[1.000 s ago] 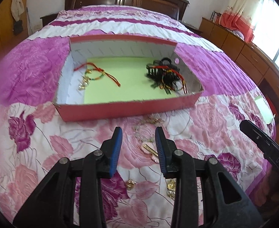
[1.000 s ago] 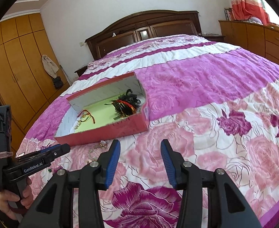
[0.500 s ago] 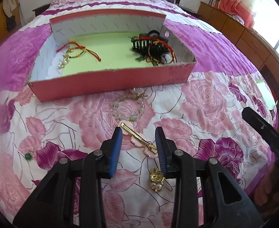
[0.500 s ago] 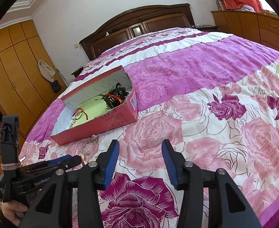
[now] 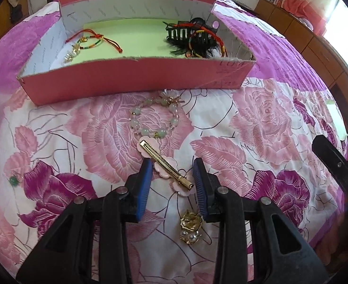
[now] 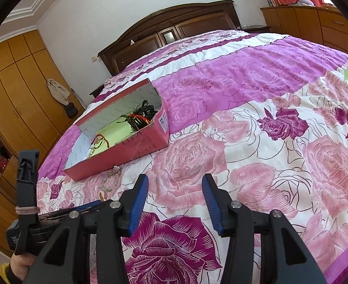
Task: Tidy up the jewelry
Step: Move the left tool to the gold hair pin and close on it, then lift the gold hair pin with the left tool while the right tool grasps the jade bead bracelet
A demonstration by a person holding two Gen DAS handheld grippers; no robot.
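The red box [image 5: 136, 78] on the bed [image 5: 268, 123] holds a red cord bracelet [image 5: 95, 39] at its left end and a black hair claw [image 5: 190, 36] wound with cords at its right. The left wrist view alone shows the gold hair clip [image 5: 165, 165] lying between the apart jaws of the left hand-held gripper [image 5: 172, 175] (pads not pressing it), a beaded bracelet [image 5: 155, 118] beyond and a gold brooch [image 5: 190, 228] nearer. The right hand-held gripper [image 6: 175, 198] gapes over bare quilt.

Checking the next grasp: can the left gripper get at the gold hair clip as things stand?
Probably yes: the left gripper is open, the gold hair clip lies between its fingers on the bedspread, and nothing covers it.
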